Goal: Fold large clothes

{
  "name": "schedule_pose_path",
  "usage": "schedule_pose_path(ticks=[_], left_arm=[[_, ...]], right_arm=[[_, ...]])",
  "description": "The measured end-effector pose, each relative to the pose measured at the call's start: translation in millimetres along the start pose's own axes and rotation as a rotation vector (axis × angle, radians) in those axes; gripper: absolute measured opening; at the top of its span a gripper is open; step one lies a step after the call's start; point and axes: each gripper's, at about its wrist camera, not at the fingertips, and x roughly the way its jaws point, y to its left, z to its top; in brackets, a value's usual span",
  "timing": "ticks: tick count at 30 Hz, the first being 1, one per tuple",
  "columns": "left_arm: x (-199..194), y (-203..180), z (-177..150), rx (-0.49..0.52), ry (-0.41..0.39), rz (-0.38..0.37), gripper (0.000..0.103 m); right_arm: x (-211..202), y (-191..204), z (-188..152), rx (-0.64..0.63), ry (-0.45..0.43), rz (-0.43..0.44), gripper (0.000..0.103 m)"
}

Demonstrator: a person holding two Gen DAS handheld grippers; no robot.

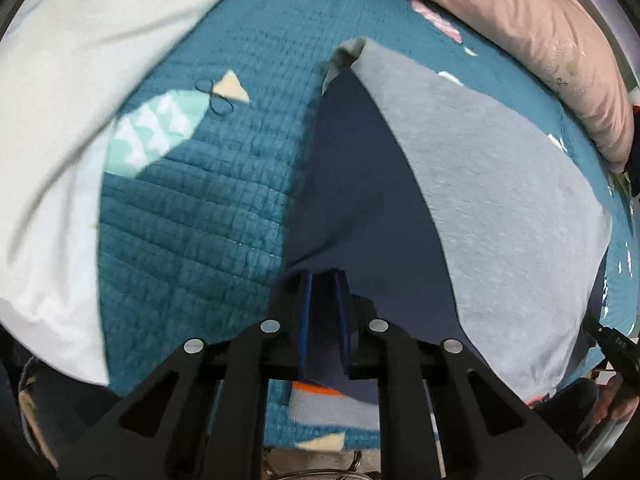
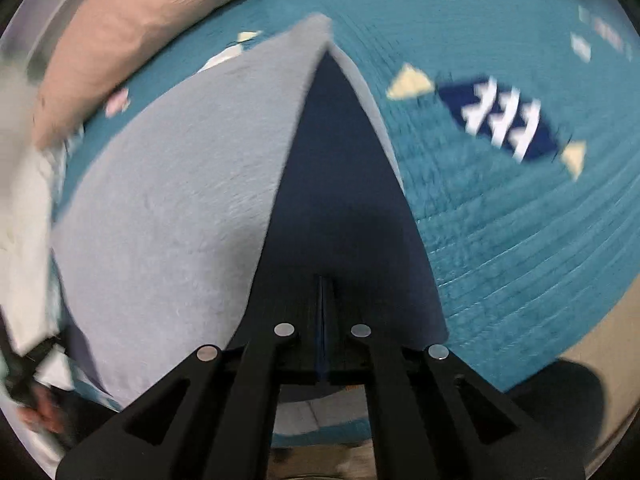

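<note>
A large garment, navy [image 1: 360, 184] on one side and pale grey-blue [image 1: 508, 208] on the other, is lifted off a teal quilted bedspread [image 1: 200, 216]. My left gripper [image 1: 325, 280] is shut on the garment's near edge, with navy cloth between the blue pads. My right gripper [image 2: 325, 284] is shut on another part of the near edge, where the navy cloth [image 2: 340, 184] and grey-blue side [image 2: 180, 200] rise to a far peak. An orange-trimmed ribbed hem [image 1: 320, 400] hangs below the left gripper.
A white duvet [image 1: 60, 120] lies at the left in the left wrist view. A pink pillow [image 1: 540, 40] lines the far right of the bed and shows at the upper left in the right wrist view [image 2: 120, 48]. The bed's front edge is just below both grippers.
</note>
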Motion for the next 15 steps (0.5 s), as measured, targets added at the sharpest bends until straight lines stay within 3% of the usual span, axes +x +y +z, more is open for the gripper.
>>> schedule_pose_path(ticks=[4, 5, 9, 13, 15], left_arm=[[-6, -9, 8, -0.011, 0.018, 0.035, 0.014], [-14, -13, 12, -0.005, -0.007, 0.037, 0.014], [-42, -28, 31, 0.02, -0.076, -0.029, 0.014], [-33, -78, 61, 0.098, -0.096, -0.059, 0.014], [-19, -105, 76, 0.136, -0.096, -0.11, 0.014]], right_arm=[[-9, 9, 2, -0.01, 0.0, -0.064, 0.003], [-25, 16, 5, 0.002, -0.048, -0.069, 0.003], [-50, 55, 32, -0.039, -0.128, 0.046, 0.005], [-29, 115, 56, -0.145, -0.11, 0.089, 0.005], [-13, 145, 63, -0.196, -0.1, 0.133, 0.005]])
